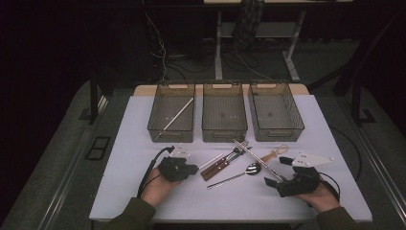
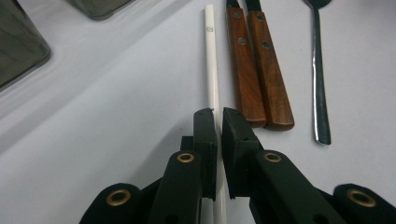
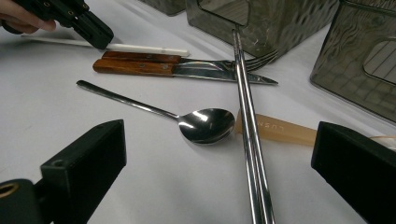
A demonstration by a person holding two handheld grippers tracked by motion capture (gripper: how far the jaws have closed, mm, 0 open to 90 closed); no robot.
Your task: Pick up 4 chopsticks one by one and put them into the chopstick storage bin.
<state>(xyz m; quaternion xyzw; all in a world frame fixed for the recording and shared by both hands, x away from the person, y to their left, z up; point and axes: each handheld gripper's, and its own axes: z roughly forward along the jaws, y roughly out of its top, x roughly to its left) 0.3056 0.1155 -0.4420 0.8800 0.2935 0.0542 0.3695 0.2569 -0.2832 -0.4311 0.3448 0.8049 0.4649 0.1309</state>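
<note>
While right claw [image 3: 219, 172] gapes empty, left claw [image 2: 219, 123] pinches white chopstick [image 2: 211, 60].

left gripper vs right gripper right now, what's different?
The left gripper has its jaws shut on the white chopstick; the right gripper stands wide open with nothing gripped. The left gripper sits at the left end of the cutlery, beside the wooden handles; the right gripper faces the spoon and steel chopsticks. Both are black, hand-held, low over the table.
</note>
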